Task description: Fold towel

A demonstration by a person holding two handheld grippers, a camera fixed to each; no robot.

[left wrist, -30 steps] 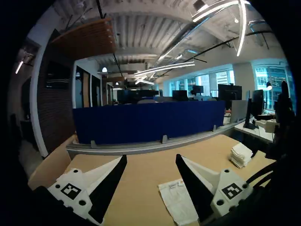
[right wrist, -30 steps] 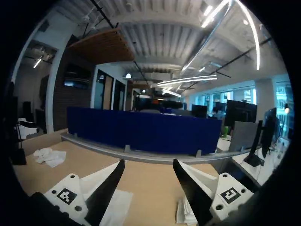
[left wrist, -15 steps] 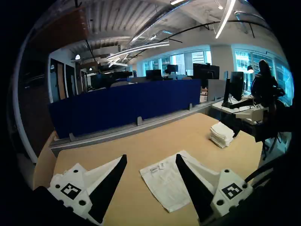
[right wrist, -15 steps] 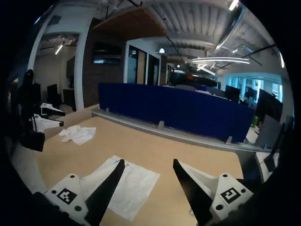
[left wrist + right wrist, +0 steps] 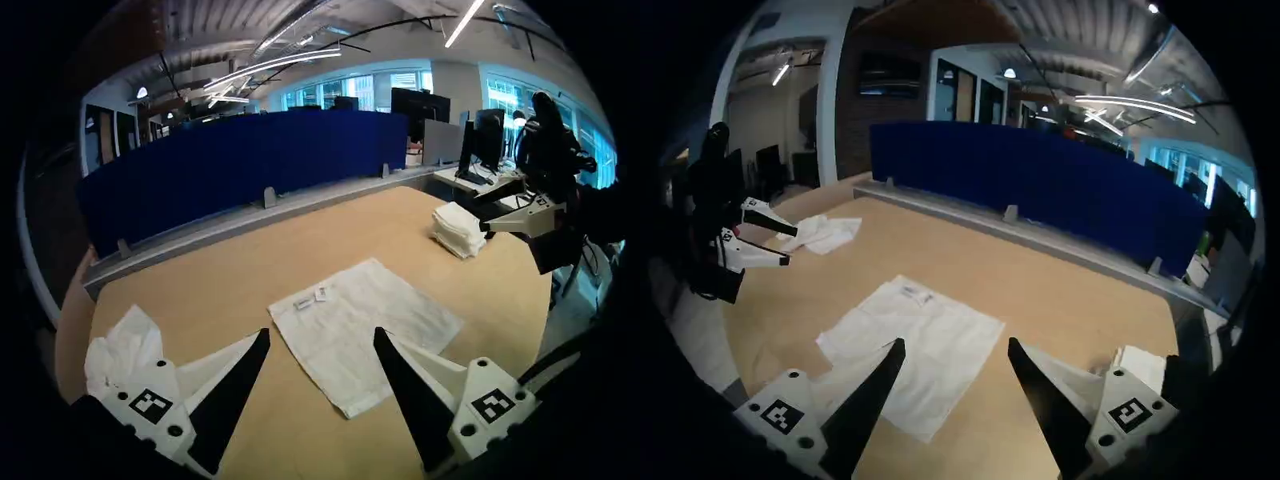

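Two grippers hang above the counter (image 5: 240, 264), and neither holds a thing. On the left gripper (image 5: 320, 330) the fingers (image 5: 232, 384) stand wide apart with nothing between them. The right gripper (image 5: 955, 342) is the same, spread and bare.

One towel (image 5: 364, 332) lies flat in the middle of the counter. It is a single layer with no crease in it, and two small tags show near one edge. Off toward the right gripper's side sits a neat stack (image 5: 458, 230) of folded ones, well apart from the towel. A crumpled cloth (image 5: 120, 352) lies just beside the left gripper.

By my read this is the approach, with the first fold not yet begun. Both grippers are lined up over the towel's near side but have not reached the cloth.

The next move, I'd say, calls for each gripper to drop to a corner on its own side of the same edge. Each should pinch the thin fabric cleanly off the wood. Then they lift together and carry that edge across to the far one. The grippers need to travel in step, or the edges will land skewed. A shallow pinch could let a corner slip out.
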